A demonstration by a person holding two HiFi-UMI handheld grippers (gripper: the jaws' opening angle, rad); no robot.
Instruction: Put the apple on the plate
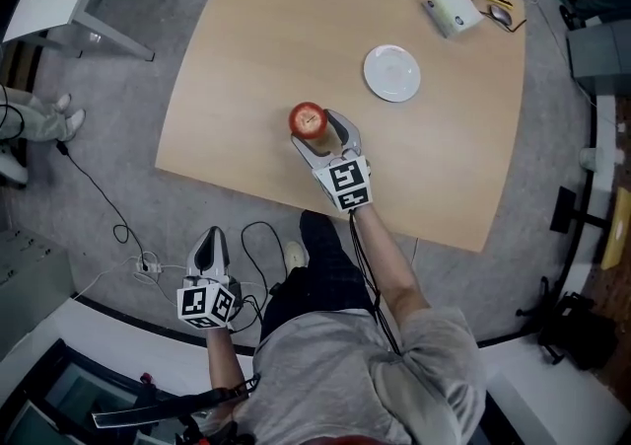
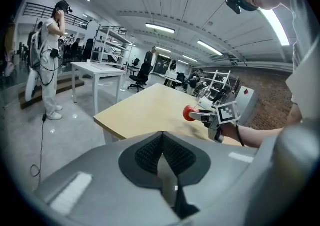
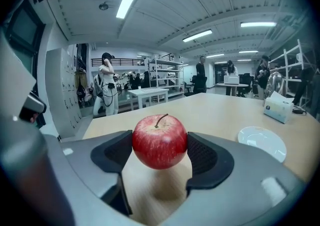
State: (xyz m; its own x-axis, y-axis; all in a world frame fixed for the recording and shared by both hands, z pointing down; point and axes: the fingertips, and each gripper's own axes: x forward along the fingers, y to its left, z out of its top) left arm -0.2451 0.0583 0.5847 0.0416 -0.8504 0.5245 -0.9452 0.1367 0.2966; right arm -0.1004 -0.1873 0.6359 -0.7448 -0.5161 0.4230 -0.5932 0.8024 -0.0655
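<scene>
Right gripper view: apple (image 3: 160, 141) sits between the two jaws of the right gripper (image 3: 160, 153), stem up. Both dark pads press its sides, and the jaws are parted only by the apple's width. A soft shadow lies on the table (image 3: 220, 107) under the fruit. It looks slightly raised, but I cannot tell for certain whether it touches the wood.

Plate (image 3: 262, 142) is to the right of the apple, well apart from it and bare. It stands flat on the table.

Head view: apple and gripper are near the table's front-left part, with the plate beyond them toward the far right. A white box (image 1: 454, 9) lies at the far right corner. The shiny clutter beside it is cut off by the frame edge and too small to name.

Left gripper (image 1: 210, 241) is held low, off the table, above the grey floor near a loose cable (image 1: 99, 198).

Left gripper view: its pads meet along a thin seam, with nothing between them. The lower jaw bodies fill the bottom of the frame and hide what is below.

A standing person (image 2: 50, 59) is at far left. The face cannot be made out.
</scene>
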